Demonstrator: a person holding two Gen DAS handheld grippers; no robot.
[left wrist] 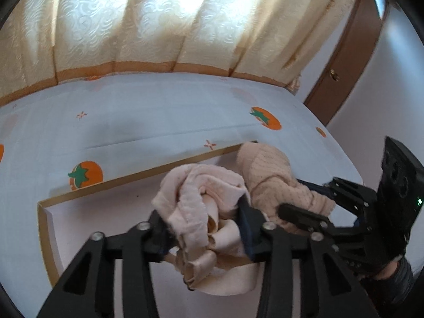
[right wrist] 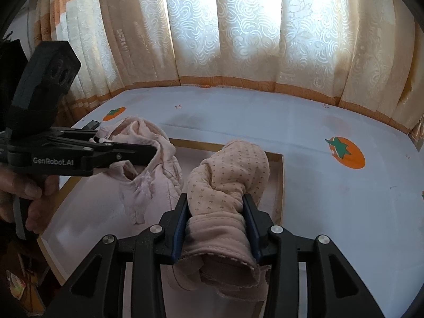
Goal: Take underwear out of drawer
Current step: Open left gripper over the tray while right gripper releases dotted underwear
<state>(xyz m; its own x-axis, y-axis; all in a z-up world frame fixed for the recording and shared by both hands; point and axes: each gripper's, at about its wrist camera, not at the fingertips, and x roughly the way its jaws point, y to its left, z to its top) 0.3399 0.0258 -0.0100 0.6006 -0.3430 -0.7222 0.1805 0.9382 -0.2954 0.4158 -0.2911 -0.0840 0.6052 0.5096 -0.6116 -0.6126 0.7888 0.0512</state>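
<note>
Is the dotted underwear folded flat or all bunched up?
Bunched up. The dotted underwear is a crumpled roll squeezed between the right gripper pads, above the drawer.

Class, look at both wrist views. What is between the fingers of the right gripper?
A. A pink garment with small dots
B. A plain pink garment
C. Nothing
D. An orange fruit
A: the right gripper is closed on the dotted garment, its pads pressing the fabric on both sides, while the plain pink garment sits in the left gripper.
</note>
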